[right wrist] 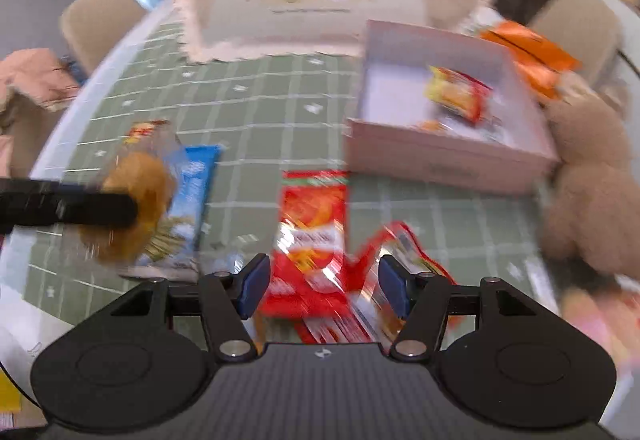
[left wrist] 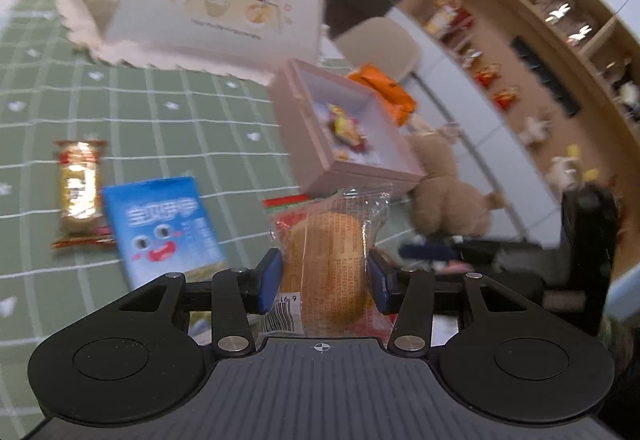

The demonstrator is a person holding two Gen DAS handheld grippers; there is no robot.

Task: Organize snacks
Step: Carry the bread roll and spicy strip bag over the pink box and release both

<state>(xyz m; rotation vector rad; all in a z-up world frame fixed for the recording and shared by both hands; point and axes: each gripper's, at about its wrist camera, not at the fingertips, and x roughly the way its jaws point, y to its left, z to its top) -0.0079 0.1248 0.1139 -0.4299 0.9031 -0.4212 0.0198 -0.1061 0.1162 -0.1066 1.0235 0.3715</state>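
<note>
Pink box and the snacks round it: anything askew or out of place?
Mostly loose snacks. The pink cardboard box holds only one yellow-red packet. An orange packet lies outside behind it; a red packet and a blue carton lie on the green checked tablecloth. No spill shows.

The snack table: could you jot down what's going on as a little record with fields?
Left gripper: shut on wrapped bun
Right gripper: jaws around red snack packets; grip unclear
Pink box: open, holds a yellow-red snack
On green cloth: blue packet, gold-wrapped snack
Beside box: orange packets, plush toy
</note>
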